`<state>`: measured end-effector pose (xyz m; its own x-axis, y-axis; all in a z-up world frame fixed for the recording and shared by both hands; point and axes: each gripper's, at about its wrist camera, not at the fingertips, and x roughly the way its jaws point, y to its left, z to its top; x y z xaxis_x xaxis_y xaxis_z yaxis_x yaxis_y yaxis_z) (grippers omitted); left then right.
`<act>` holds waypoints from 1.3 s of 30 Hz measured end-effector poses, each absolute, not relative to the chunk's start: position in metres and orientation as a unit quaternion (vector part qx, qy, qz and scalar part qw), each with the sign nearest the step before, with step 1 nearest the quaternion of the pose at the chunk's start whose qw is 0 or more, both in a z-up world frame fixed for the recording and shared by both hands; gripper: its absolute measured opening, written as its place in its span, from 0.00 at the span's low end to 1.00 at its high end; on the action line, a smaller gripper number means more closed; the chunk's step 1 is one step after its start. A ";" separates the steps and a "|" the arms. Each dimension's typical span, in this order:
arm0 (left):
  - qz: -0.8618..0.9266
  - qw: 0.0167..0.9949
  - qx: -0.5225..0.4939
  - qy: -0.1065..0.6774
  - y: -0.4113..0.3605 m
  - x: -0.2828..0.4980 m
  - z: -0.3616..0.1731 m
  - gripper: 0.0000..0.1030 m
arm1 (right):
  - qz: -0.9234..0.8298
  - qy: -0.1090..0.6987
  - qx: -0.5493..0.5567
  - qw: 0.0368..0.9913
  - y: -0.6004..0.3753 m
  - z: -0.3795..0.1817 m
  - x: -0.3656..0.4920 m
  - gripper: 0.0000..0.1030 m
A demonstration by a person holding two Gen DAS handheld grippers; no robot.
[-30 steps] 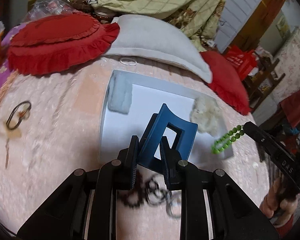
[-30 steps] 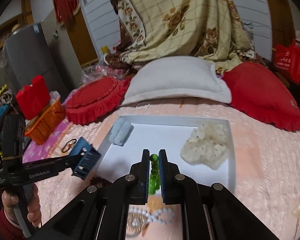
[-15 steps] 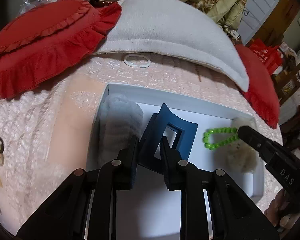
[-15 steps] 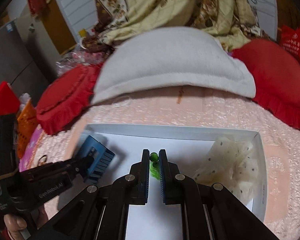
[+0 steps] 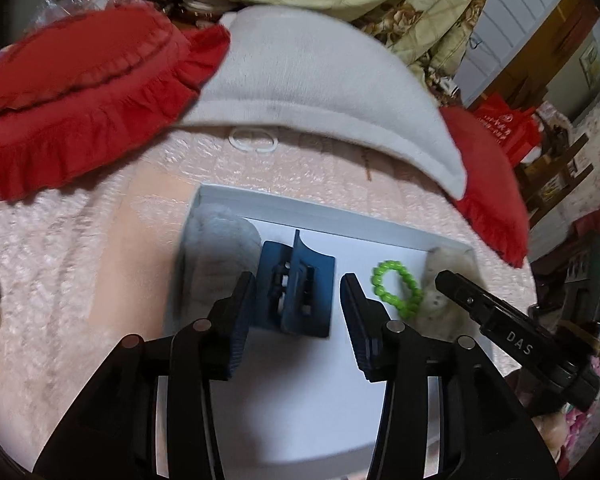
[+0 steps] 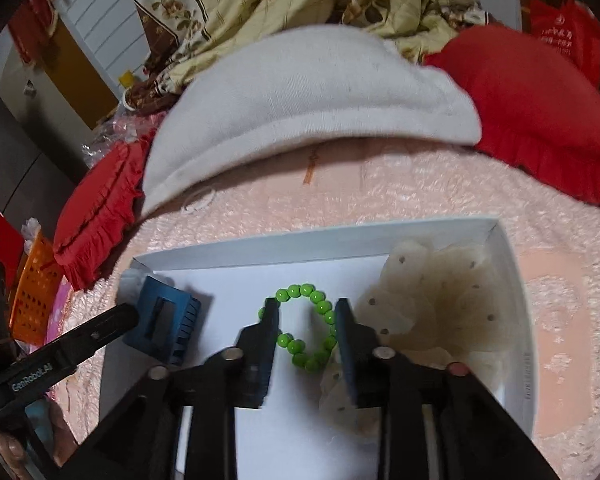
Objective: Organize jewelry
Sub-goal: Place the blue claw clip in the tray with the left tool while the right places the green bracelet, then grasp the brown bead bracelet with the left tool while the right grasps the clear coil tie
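Blue plastic, the hair claw clip (image 5: 296, 296) lies on the floor of the white box (image 5: 340, 222) beside a fluffy pale scrunchie (image 5: 220, 248), between the spread fingers of the left gripper (image 5: 298, 300), which do not touch it. The green bead bracelet (image 6: 306, 328) lies in the same box between the spread fingers of the right gripper (image 6: 306, 322), just beside a cream dotted scrunchie (image 6: 440, 304). The box sits on a pink bedspread (image 6: 420, 192).

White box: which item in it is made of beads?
The green bracelet, lying between the open right gripper fingers; the blue hair clip is solid plastic.
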<state>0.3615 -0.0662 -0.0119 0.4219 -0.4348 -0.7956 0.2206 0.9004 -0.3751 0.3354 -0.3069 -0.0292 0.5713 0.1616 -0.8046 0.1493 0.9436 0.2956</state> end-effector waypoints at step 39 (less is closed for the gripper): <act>-0.187 0.845 -0.020 0.501 0.003 0.233 -0.069 0.19 | 0.020 0.471 0.120 0.874 -0.210 -0.056 0.130 0.28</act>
<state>0.2330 0.0028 -0.0693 0.4275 -0.3364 -0.8391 0.2958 0.9292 -0.2217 0.1301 -0.2099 -0.0558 0.5552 0.1474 -0.8186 0.0781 0.9706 0.2277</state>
